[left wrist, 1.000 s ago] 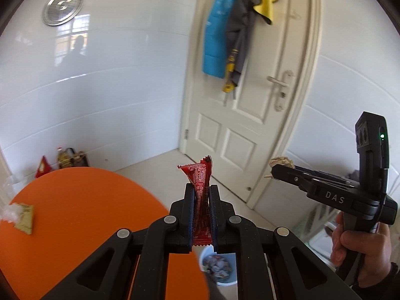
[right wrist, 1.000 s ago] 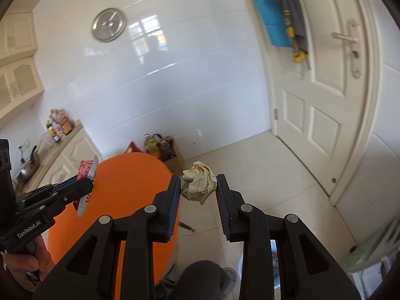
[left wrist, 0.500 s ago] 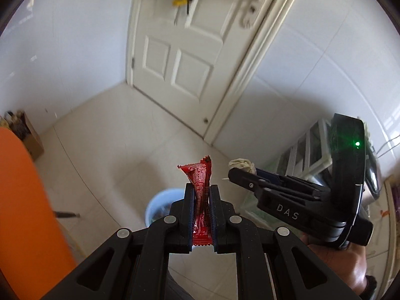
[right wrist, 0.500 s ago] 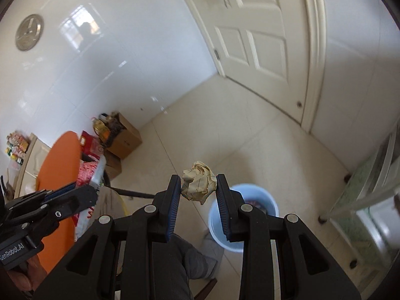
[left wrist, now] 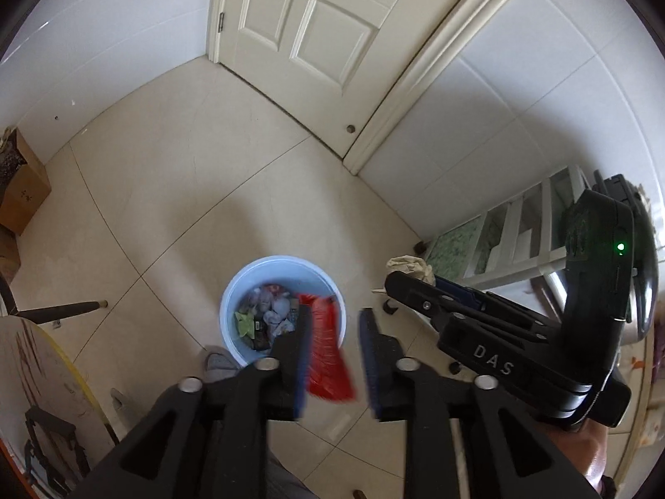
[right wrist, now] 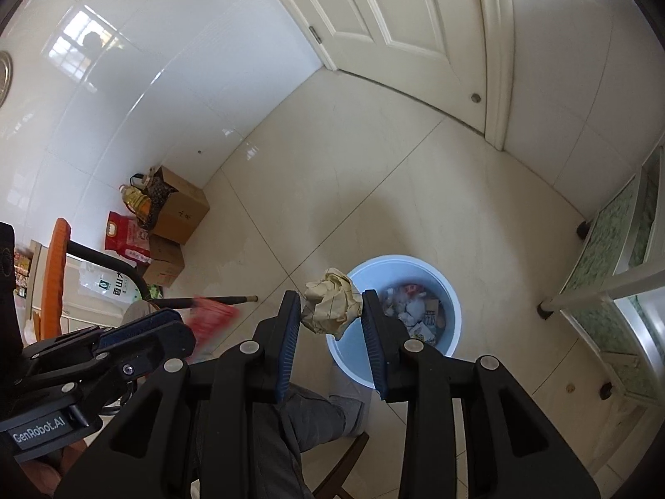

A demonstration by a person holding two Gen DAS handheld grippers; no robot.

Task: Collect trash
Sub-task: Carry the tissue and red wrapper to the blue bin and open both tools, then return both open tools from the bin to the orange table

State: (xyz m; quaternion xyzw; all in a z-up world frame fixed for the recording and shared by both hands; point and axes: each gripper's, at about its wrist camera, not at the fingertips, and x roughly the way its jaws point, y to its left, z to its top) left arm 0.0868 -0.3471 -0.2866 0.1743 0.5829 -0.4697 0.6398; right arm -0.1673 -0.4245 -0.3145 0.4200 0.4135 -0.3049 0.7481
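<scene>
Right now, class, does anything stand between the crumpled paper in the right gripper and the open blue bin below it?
Nothing visible does. The crumpled paper hangs over the near rim of the blue bin, whose mouth is open, with only trash inside.

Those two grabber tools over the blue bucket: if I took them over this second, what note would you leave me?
Left gripper: jaws have just been opening; the red wrapper is loose between them, blurred, over the blue bin.
Right gripper: closed on the crumpled paper ball, beside the bin's rim.
Done: both pieces brought to the bin, which already holds trash.
Left: let the wrapper fall in, release the paper over the opening.
</scene>
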